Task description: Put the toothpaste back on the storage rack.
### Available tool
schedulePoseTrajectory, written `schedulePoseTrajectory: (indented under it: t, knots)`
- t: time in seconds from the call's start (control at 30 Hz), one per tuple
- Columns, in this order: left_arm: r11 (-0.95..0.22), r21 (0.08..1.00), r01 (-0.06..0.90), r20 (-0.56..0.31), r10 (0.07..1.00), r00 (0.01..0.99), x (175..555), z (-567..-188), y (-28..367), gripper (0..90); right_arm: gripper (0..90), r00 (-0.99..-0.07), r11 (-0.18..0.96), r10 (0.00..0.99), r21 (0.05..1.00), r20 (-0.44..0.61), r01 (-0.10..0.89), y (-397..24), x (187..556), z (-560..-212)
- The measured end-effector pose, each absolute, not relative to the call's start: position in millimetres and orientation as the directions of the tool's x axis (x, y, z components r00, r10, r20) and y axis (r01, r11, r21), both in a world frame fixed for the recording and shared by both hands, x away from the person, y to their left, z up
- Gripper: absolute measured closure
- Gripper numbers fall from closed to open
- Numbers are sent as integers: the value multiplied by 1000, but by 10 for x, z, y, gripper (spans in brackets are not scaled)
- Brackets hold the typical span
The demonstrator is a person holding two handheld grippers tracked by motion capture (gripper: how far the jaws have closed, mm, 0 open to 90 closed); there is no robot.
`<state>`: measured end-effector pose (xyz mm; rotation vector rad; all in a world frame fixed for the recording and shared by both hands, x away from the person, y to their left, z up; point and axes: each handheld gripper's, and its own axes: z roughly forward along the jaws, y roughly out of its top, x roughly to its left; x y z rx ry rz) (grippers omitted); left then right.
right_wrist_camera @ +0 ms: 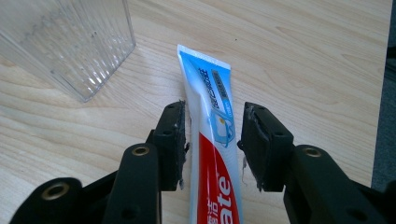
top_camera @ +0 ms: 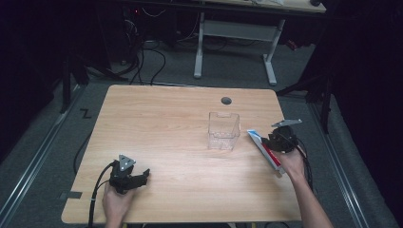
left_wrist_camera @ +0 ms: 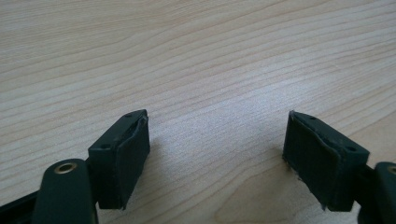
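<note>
Light wood-grain surface (top_camera: 180, 142) on a grey carpeted floor, dark room behind, white-legged desk at the back.

High view: clear ribbed plastic box (top_camera: 224, 130), open-topped, stands upright right of centre. Flat blue, white and red toothpaste tube (top_camera: 265, 148) lies on the surface just to the box's right, crimped end toward the box. Right tool (top_camera: 280, 141) sits over the tube's middle. Left tool (top_camera: 138, 179) rests near the front left corner, well apart from both.

Left gripper view: left tool spread wide over bare wood, holding nothing.

Right gripper view: right tool (right_wrist_camera: 212, 144) straddles the tube (right_wrist_camera: 212, 140), jaws partly closed. Left pad (right_wrist_camera: 180, 140) is at or just off the tube's edge; right pad (right_wrist_camera: 254, 147) stands clear with a gap. Not a pinch.

Risks, as judgement: the tube lies flat and thin, so pads closing on its edges could buckle it or ride over it. A grip this far toward the crimp leaves the heavy cap end to droop, and the swinging tube could knock the light box over.
</note>
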<state>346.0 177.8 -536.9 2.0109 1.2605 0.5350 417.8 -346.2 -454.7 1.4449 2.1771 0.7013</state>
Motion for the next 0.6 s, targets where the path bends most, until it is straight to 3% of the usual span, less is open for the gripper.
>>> schedulePoseTrajectory:
  t: [0.6]
  knots:
    - [-287,739,610,-18,897,442,3460,-5369,1778,232,575,-370,359,925,515,-86,778,-3379,4449,-4722]
